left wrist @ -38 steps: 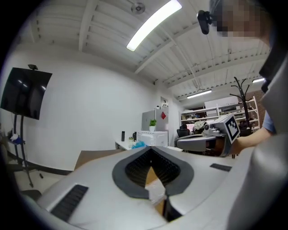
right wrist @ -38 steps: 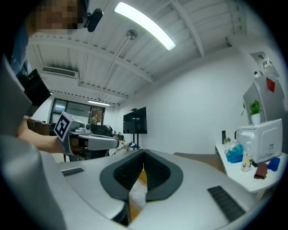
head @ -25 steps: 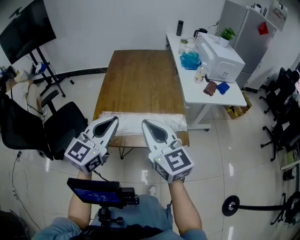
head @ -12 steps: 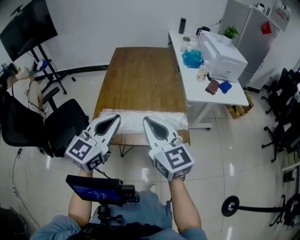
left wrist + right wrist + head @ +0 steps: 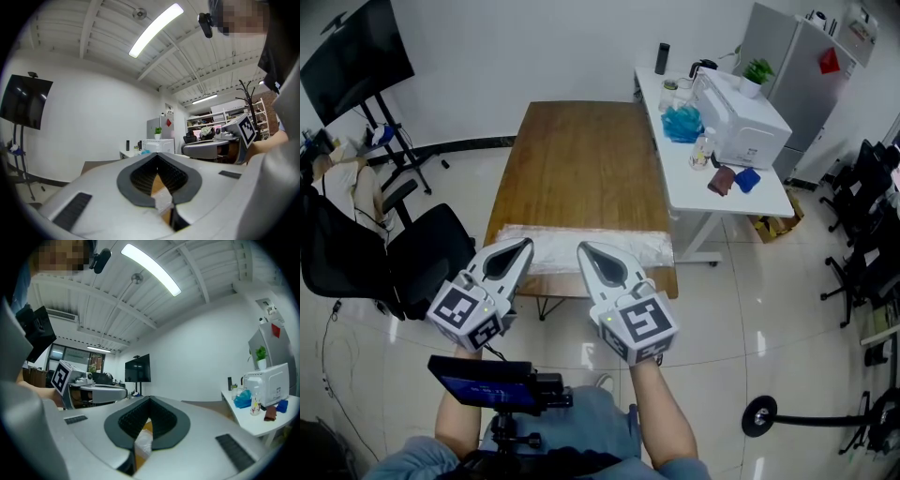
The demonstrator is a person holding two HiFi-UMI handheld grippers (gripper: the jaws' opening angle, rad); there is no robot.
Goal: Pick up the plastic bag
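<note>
Still, little is changed from a second ago: the left gripper (image 5: 527,244) and right gripper (image 5: 584,248) are held shut and empty, short of the table's (image 5: 581,159) near edge, where the plastic bag (image 5: 572,247) is left lying untouched, its pick-up not yet begun

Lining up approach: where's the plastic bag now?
Head view: the plastic bag lies across the near end of the wooden table, just beyond the left gripper and right gripper.
</note>
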